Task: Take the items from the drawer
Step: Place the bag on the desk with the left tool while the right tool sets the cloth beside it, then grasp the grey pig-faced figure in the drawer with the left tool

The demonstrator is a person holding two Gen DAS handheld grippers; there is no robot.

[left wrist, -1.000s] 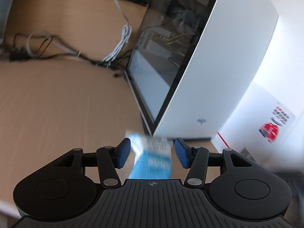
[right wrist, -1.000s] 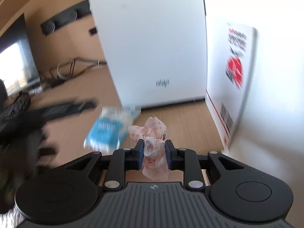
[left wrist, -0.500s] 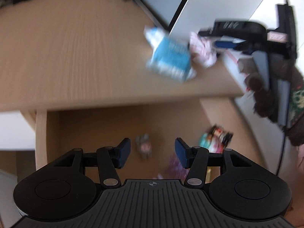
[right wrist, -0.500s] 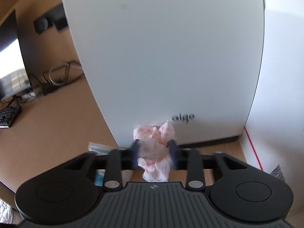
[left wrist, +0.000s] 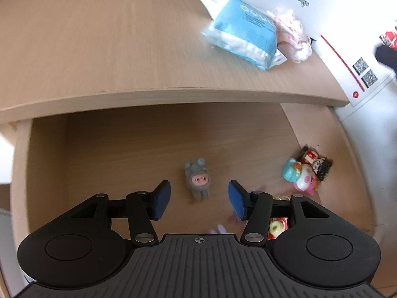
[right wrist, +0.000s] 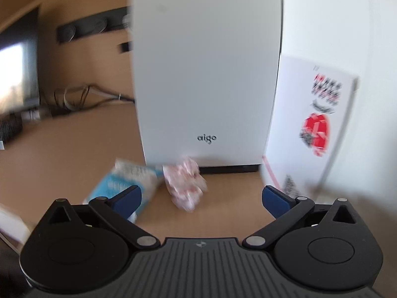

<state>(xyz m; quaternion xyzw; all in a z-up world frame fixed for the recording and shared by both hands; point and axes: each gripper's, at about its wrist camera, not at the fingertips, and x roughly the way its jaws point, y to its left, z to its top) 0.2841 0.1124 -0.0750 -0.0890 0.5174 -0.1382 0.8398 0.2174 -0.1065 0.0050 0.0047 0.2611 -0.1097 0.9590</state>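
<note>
Left wrist view looks down into the open drawer (left wrist: 44,164) below the counter (left wrist: 99,49) edge. The left tool (left wrist: 199,200) hangs with its jaws parted and nothing between the pads; a small grey pig figure (left wrist: 197,182) lies on the drawer floor just ahead of the gap. Farther right, by the drawer's right wall, sits a cluster of colourful toys (left wrist: 307,173) (details too small to sort out). Up on the counter lie a blue tissue pack (left wrist: 244,28) and, touching its right side, a pink-and-white crumpled wrapper (left wrist: 292,34), both in front of a white computer case (left wrist: 280,0).

Right wrist view shows the right tool (right wrist: 201,198) with jaws opening to their widest, holding nothing; the wrapper rests on the counter ahead, apart from both pads.
</note>
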